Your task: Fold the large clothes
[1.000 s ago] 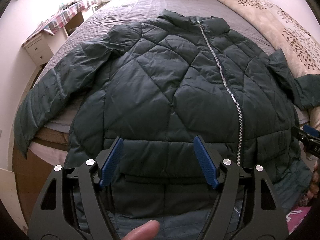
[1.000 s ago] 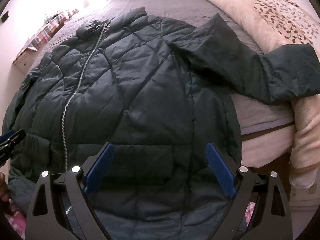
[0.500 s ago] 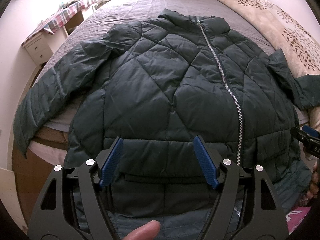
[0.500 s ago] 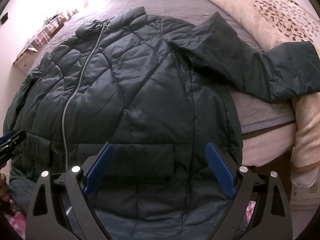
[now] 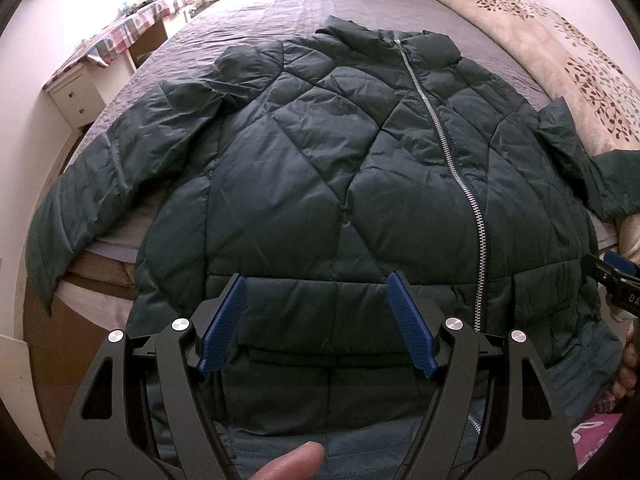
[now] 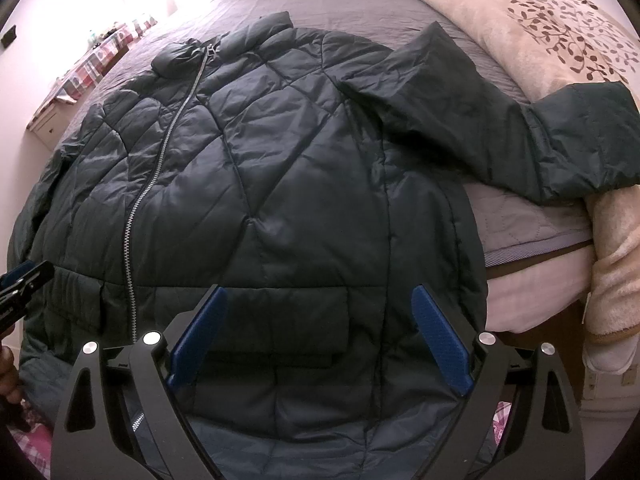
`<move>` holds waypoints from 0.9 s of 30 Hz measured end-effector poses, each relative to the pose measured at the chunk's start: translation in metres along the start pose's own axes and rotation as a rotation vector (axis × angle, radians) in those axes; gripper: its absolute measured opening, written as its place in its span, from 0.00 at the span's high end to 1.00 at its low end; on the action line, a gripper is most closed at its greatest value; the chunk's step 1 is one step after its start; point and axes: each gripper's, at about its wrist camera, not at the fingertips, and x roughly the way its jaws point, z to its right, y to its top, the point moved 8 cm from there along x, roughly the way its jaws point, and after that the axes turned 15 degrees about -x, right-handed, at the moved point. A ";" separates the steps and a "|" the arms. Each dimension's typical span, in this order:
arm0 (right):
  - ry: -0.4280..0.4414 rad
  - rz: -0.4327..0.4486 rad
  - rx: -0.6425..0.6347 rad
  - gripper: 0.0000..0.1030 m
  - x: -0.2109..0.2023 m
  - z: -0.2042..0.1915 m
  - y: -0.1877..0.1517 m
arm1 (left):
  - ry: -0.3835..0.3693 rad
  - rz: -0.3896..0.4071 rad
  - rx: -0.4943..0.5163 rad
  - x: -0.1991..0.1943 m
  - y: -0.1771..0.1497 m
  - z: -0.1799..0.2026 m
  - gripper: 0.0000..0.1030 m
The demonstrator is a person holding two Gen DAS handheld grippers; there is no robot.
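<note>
A dark green quilted puffer jacket (image 5: 320, 184) lies front up, zipped, on a grey bed; it also fills the right wrist view (image 6: 280, 184). Its hem hangs over the bed's near edge. Its left sleeve (image 5: 80, 200) droops off the bed's left side. Its right sleeve (image 6: 520, 136) stretches toward the beige blanket. My left gripper (image 5: 318, 292) is open and empty, just above the jacket's lower left front by a pocket flap. My right gripper (image 6: 320, 304) is open and empty over the lower right front. Each gripper's tip shows at the other view's edge.
The grey bedspread (image 5: 320, 4) extends far behind the jacket. A beige leaf-patterned blanket (image 6: 540, 12) lies along the bed's right side and hangs over its corner. A white nightstand with a plaid cloth (image 5: 84, 80) stands at the left.
Almost nothing differs. The right wrist view has shifted slightly, so the right sleeve sits a little lower and further right. Both grippers stay open over the hem.
</note>
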 end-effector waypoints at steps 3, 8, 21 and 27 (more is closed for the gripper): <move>0.001 0.000 0.000 0.12 0.000 0.000 0.000 | 0.000 0.000 0.000 0.000 0.000 0.000 0.30; 0.001 0.000 0.001 0.12 0.000 0.000 0.000 | 0.000 -0.001 0.000 0.000 0.000 0.000 0.30; 0.002 0.007 0.020 0.12 0.000 0.004 -0.001 | -0.001 -0.003 -0.001 0.000 0.000 0.000 0.30; 0.016 0.002 0.052 0.12 0.000 0.009 -0.004 | 0.000 -0.006 0.002 0.002 -0.011 0.007 0.30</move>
